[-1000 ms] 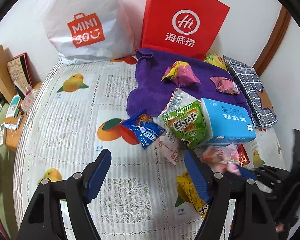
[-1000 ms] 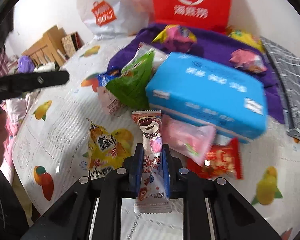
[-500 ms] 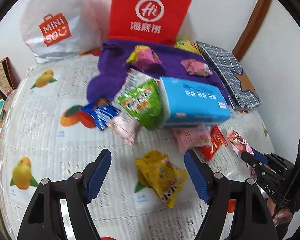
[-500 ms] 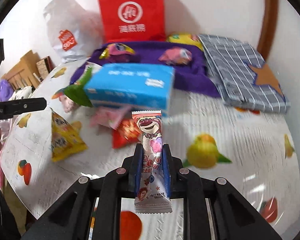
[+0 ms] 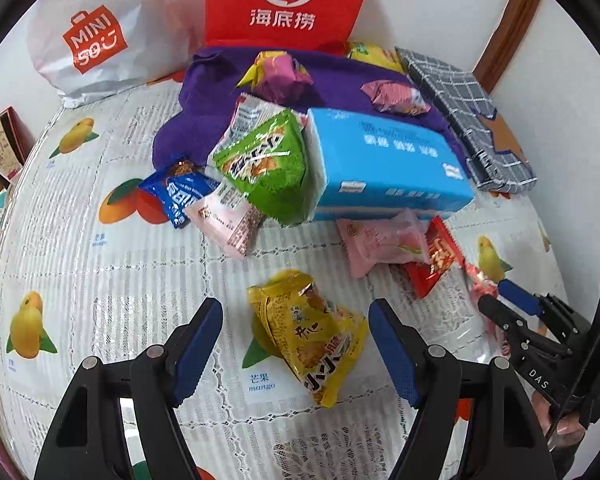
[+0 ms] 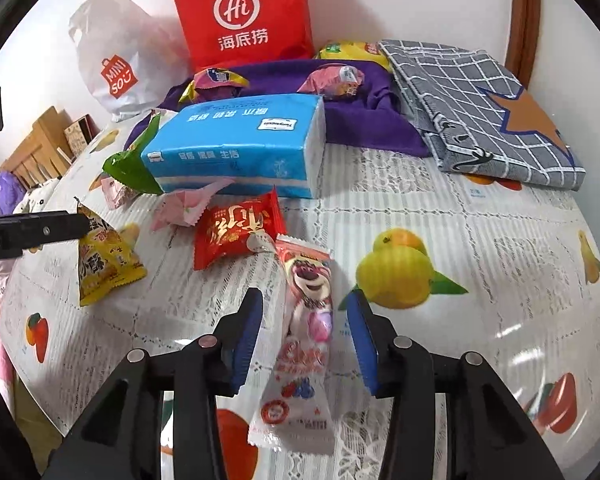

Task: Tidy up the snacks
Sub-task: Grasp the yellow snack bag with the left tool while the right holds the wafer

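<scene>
Nearest in the right wrist view, the bear-print candy packet (image 6: 306,320) is seen lying between the just-opened, released pads of the right hand-held gripper (image 6: 304,336), touched by neither pad. It is judged light, crinkly and slippery, best pinched mid-length. The left hand-held gripper (image 5: 296,340) is held apart around the yellow snack bag (image 5: 316,332). Open bench (image 6: 460,240) is left toward three o'clock; the blue tissue pack (image 6: 236,148) crowds twelve.

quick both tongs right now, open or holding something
left tongs: open, straddling the yellow snack bag, not gripping it.
right tongs: just been opening; bear candy packet lies between them, released.
</scene>
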`<control>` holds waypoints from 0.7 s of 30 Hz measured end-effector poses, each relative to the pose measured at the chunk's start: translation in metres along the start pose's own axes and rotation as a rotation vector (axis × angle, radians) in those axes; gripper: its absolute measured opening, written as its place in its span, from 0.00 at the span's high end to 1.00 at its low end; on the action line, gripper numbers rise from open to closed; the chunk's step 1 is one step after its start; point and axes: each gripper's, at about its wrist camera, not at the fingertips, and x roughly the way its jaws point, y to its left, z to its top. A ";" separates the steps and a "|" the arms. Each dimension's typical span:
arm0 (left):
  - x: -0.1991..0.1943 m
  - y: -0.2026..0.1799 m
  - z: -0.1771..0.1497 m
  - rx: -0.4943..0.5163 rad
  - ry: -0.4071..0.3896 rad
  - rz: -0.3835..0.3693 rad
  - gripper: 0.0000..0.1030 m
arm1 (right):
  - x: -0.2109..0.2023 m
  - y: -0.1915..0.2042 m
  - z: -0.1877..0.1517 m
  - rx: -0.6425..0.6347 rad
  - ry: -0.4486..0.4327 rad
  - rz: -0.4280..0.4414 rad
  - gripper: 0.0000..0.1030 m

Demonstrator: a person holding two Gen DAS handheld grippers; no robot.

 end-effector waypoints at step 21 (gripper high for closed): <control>0.029 -0.012 -0.004 0.051 0.065 0.025 0.49 | 0.005 -0.011 0.008 0.024 -0.008 0.019 0.79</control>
